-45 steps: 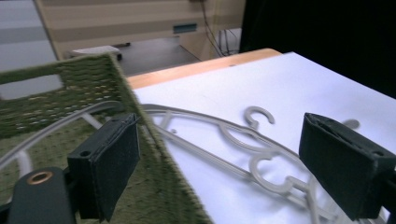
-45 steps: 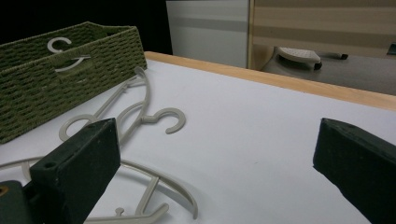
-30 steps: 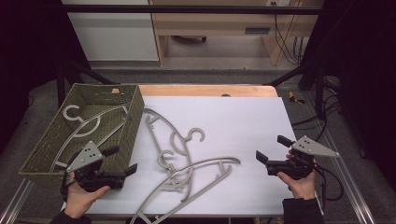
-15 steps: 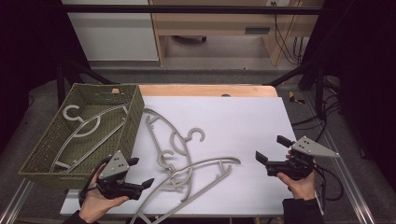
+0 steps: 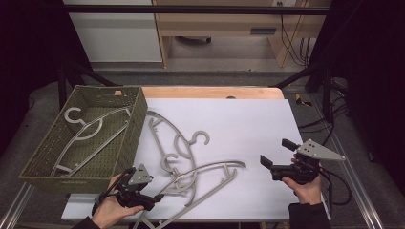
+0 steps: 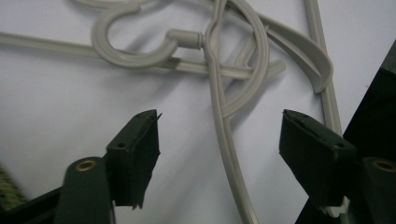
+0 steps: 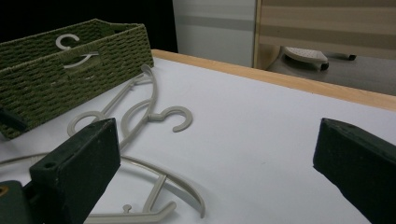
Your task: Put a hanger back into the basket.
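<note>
The left gripper [image 5: 152, 198] sat low at the near left of the table, its jaws about two-thirds open and just then closing, with the thin arm of the nearest grey plastic hanger [image 6: 227, 140] running between the pads but not yet pinched. That hanger [image 5: 210, 179] lay in the near middle of the white tabletop [image 5: 248, 119], tangled with two more hangers [image 5: 167, 138] that reached toward the far left. A clean pick would probably need the pads squared across the narrow bar rather than along it, and the grip taken clear of the spot where its hook and shoulder crossed the neighbours, or the whole cluster might lift together. A slow rise with a slight twist should let the hook slip free.

The hangers were smooth, matte, pale grey, with curved shoulders, slim crossbars and open round hooks. The olive woven basket [image 5: 45, 164] at the far left was coarse and ribbed, with sloping walls, and held one hanger [image 5: 86, 131] already. The right gripper [image 5: 276, 155] hovered at the near right, jaws wide and empty.
</note>
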### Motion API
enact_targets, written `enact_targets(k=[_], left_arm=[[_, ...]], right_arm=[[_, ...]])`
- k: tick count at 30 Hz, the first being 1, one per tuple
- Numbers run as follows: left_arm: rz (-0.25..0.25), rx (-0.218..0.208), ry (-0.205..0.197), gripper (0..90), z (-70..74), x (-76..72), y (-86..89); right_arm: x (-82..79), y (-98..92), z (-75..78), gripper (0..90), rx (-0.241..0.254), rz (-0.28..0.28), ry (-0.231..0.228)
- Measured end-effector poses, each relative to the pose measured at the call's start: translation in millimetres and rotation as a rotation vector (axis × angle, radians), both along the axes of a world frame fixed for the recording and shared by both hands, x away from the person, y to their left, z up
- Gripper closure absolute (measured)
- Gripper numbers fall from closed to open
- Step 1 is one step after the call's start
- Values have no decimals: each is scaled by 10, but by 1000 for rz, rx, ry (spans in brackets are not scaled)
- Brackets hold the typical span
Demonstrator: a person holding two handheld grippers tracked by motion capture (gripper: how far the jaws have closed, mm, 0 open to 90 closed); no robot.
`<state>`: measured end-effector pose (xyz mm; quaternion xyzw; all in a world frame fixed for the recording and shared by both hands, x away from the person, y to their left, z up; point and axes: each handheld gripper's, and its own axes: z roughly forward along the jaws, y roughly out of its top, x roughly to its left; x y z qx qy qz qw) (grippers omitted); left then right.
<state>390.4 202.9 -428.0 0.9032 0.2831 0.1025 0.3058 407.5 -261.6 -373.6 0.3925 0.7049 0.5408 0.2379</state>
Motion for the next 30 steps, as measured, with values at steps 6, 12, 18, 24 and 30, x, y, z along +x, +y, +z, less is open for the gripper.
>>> enact_targets(k=[6, 12, 18, 24, 30], left_arm=[[-6, 61, 59, 419, -138, 36, -45], [17, 67, 119, 540, -212, 81, -56], [26, 67, 155, 659, -260, 94, -89], [61, 61, 165, 782, -253, 107, -77], [94, 38, 169, 810, -229, 113, -37]], right_arm=[[10, 15, -11, 10, -4, 2, 5], [13, 23, -15, 10, -2, 8, 7], [14, 26, -16, 10, -4, 7, 7], [12, 23, -14, 10, -1, 9, 7], [13, 22, -14, 10, -3, 7, 6]])
